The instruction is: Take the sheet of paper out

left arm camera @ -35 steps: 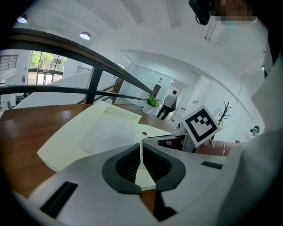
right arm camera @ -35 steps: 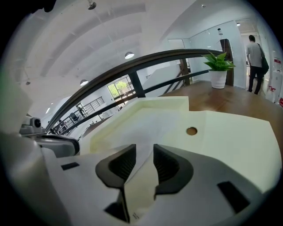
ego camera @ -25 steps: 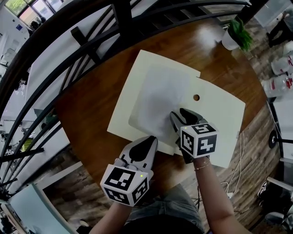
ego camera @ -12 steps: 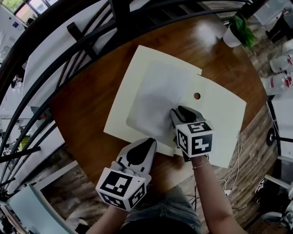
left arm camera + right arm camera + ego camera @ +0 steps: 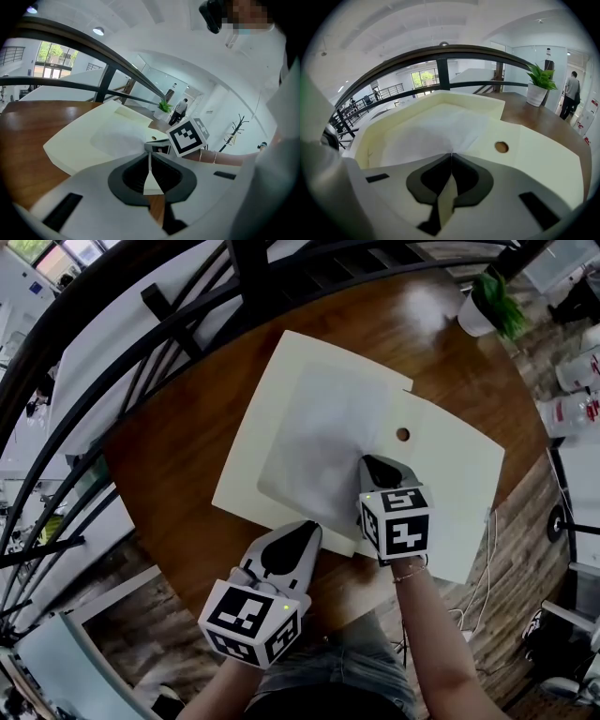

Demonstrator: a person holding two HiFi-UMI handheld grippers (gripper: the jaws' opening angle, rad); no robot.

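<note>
A cream folder [image 5: 267, 442] lies open on the round wooden table [image 5: 173, 460]. A white sheet of paper [image 5: 328, 423] rests in its pocket. My right gripper [image 5: 375, 463] sits at the sheet's near right edge. Its jaws have just been closing and are now shut, pinching the sheet [image 5: 436, 131] where it puckers at the tips [image 5: 451, 154]. My left gripper [image 5: 298, 532] is shut on the folder's near edge. A thin cream sliver shows between its closed jaws [image 5: 150, 157]. The folder's right flap [image 5: 534, 154] has a round hole [image 5: 501, 146].
A black curved railing [image 5: 187, 324] runs along the table's far left side. A potted plant [image 5: 487, 310] stands at the far right edge of the table. Cables [image 5: 487, 568] lie on the wooden floor to the right. A person [image 5: 571, 96] stands far off.
The right gripper's jaws went from open to shut on the sheet's edge, and its marker cube rolled a little. The left gripper stayed put on the folder.
</note>
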